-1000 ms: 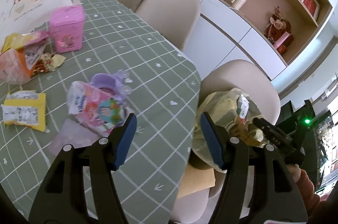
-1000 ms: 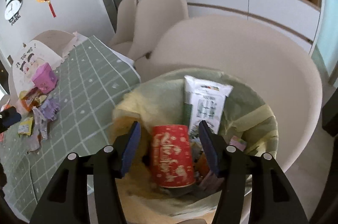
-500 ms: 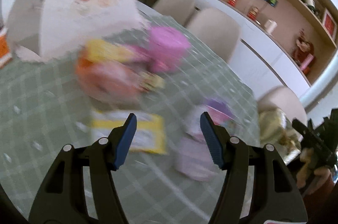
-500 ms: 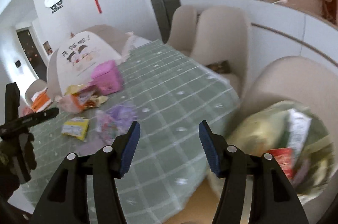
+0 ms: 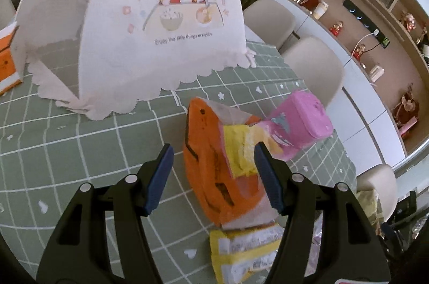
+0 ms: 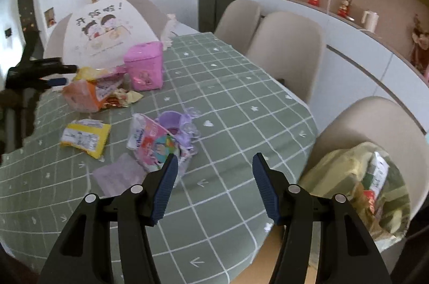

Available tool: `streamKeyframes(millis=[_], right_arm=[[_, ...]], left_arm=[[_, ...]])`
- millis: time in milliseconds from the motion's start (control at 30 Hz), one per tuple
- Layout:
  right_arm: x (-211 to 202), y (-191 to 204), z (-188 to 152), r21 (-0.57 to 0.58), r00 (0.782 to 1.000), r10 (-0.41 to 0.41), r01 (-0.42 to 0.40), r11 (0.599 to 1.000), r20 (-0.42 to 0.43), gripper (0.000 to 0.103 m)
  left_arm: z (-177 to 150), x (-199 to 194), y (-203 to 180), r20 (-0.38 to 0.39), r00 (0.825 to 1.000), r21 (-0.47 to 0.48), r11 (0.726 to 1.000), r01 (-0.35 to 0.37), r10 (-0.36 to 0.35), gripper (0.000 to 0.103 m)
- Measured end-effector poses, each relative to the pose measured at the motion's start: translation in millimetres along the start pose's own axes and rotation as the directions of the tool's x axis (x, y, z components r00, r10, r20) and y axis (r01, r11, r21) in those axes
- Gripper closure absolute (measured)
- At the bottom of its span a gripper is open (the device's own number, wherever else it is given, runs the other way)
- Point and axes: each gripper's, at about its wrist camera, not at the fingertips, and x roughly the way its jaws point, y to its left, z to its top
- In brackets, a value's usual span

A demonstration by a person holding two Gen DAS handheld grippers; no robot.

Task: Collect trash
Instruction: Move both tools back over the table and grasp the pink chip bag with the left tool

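My left gripper (image 5: 213, 158) is open and straddles an orange snack bag (image 5: 211, 176) on the green checked tablecloth; the pads do not press it. A yellow wrapper (image 5: 241, 249) lies just below it. In the right wrist view my right gripper (image 6: 214, 171) is open over the table's near edge with nothing between its fingers. A colourful wrapper with a purple cup (image 6: 161, 136), a yellow wrapper (image 6: 85, 138) and the orange bag (image 6: 80, 96) lie on the table. A bin lined with a yellowish bag (image 6: 356, 187) sits at the lower right, holding trash.
A white mesh food cover (image 5: 134, 29) with a cartoon print stands at the table's far end. A pink tin (image 5: 300, 123) stands beside the orange bag. An orange box (image 5: 6, 61) is at the left edge. Beige chairs (image 6: 289, 48) line the table's right side.
My left gripper swung from the table's corner across to the orange bag, which now sits between its fingers. My right gripper turned from above the bin to face the table.
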Motion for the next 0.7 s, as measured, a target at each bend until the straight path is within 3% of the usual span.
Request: streamKeyframes(millis=[133, 267, 367, 500, 633, 700], right_arm=[[15, -3, 7, 0.015, 0.999, 0.045, -0.045, 0.999, -0.019, 0.048], [36, 2, 20, 0.032, 0.988, 0.144, -0.142, 0.989, -0.054, 0.048], [52, 18, 28, -0.030, 0.977, 0.196, -0.200, 0.979, -0.088, 0.048], [63, 32, 34, -0.062, 0.963, 0.247, -0.255, 0.965, -0.105, 0.048], [68, 36, 36, -0.088, 0.955, 0.273, -0.284, 0.955, -0.117, 0.048], [71, 35, 36, -0.092, 0.950, 0.285, -0.298, 0.950, -0.128, 0.048]], left_arm=[[7, 14, -13, 0.016, 1.000, 0.050, 0.999, -0.018, 0.017, 0.044], [22, 11, -30, 0.075, 0.997, 0.171, 0.985, -0.010, -0.003, 0.044], [32, 24, -40, 0.033, 0.999, 0.248, 0.969, -0.007, -0.001, 0.044], [28, 50, -44, -0.089, 0.996, 0.302, 0.953, 0.026, 0.001, 0.044], [5, 49, -48, -0.152, 0.988, 0.308, 0.950, 0.055, -0.008, 0.059], [-9, 42, -48, -0.162, 0.987, 0.295, 0.954, 0.063, -0.016, 0.073]])
